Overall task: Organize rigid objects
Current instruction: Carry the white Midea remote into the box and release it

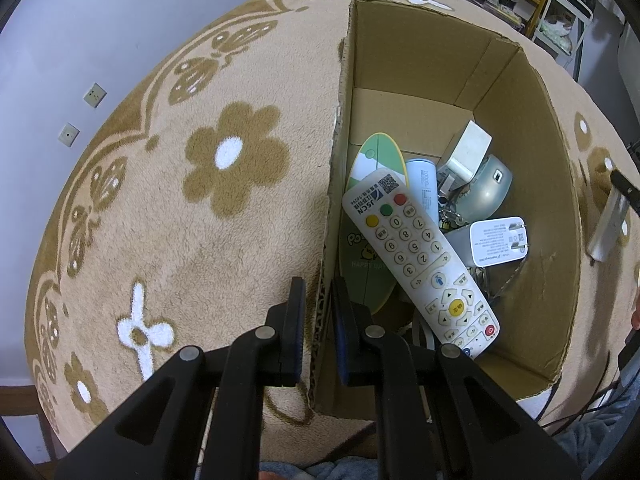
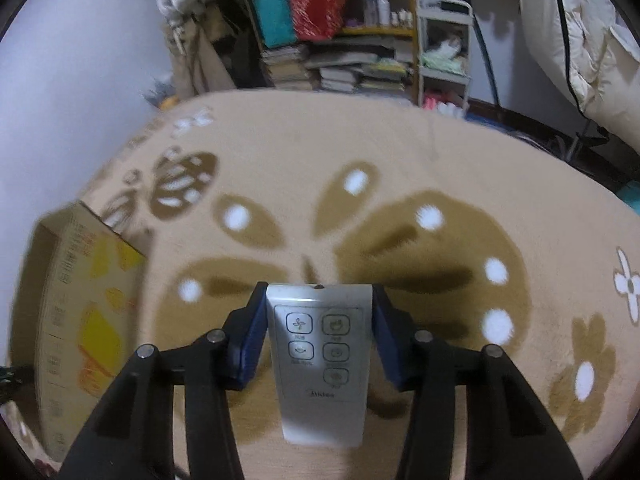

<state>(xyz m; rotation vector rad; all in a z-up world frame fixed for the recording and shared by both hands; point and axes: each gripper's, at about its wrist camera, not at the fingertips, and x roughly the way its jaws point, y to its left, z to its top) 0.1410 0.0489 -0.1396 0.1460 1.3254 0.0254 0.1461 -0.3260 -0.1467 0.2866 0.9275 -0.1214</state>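
Observation:
My left gripper (image 1: 318, 284) is shut on the near wall of an open cardboard box (image 1: 400, 48), one finger inside and one outside. Inside the box lie a white remote (image 1: 416, 256), a green and white oval board (image 1: 374, 160), a pale blue power bank (image 1: 424, 184), a white plug charger (image 1: 496, 240), a white adapter (image 1: 466, 154) and a grey rounded device (image 1: 488, 192). My right gripper (image 2: 319, 292) is shut on a silver fan remote (image 2: 320, 360), its blue pads pressing both long sides. The remote is held above the rug, to the right of the box (image 2: 80, 300).
A beige rug (image 2: 400, 152) with brown flowers and butterflies covers the floor. Behind it stand a crowded bookshelf (image 2: 340, 40) and a white trolley (image 2: 440, 52). A pale wall (image 1: 100, 40) runs along the left.

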